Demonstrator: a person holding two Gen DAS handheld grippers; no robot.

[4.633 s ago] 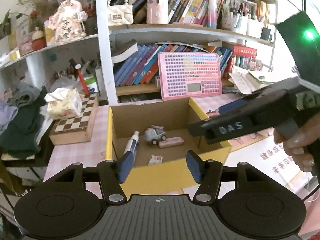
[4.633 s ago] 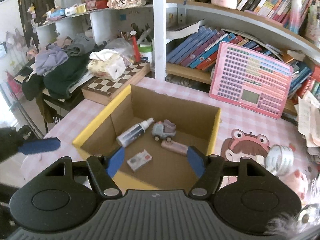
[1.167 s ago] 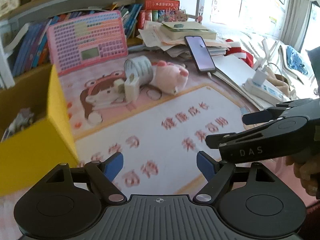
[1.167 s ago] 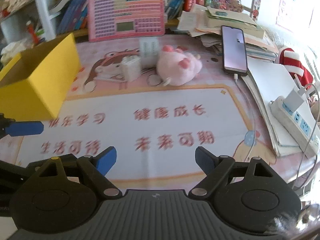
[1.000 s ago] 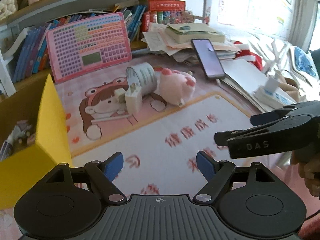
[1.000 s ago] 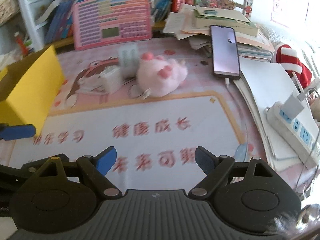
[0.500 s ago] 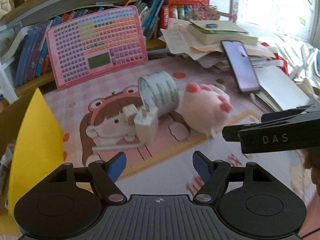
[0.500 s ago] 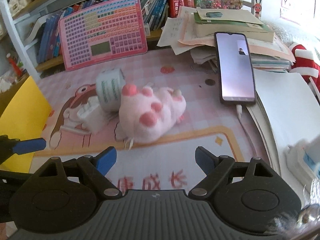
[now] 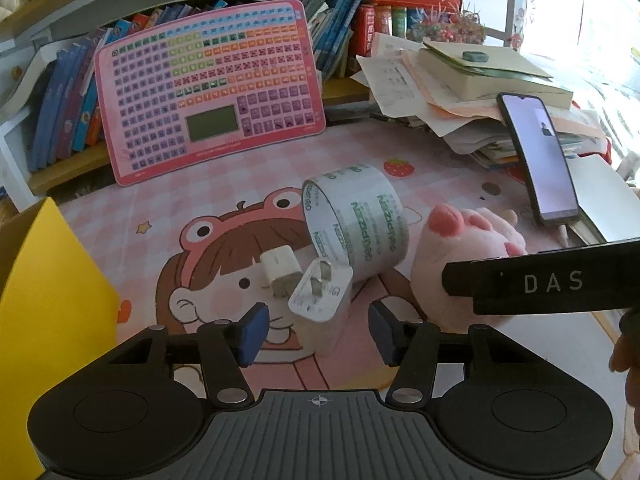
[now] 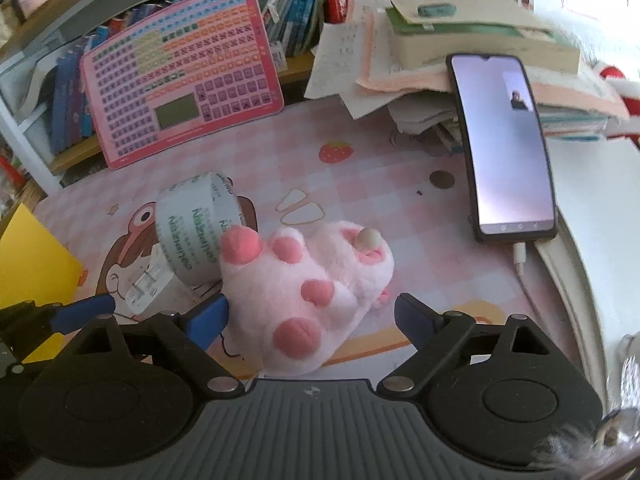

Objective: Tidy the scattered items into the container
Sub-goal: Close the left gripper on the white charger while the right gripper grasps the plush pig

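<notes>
Box cut off, paw half hidden

The yellow box [image 9: 52,312] runs off the left edge; the right tongs' arm [image 9: 552,282] covers part of the pink plush paw [image 9: 468,236]; the book stack [image 10: 480,36] is blurred.

The roll of tape [image 9: 354,224] lies on its side in the middle of the pink mat [image 9: 224,184], and everything crowds against it: a white charger [image 9: 320,294] leans on its near side, a smaller white plug [image 9: 278,270] sits just left of that, and a pink plush paw [image 10: 304,292] presses against its right. Behind the tape the mat lies bare up to the pink keyboard toy [image 9: 208,88] propped on the shelf. Far left of the tape the yellow box [image 9: 52,308] walls off that side. Right of the tape, beyond the paw, a phone [image 10: 504,144] slopes off a paper stack [image 10: 472,40]; bare mat lies between paw and phone.
</notes>
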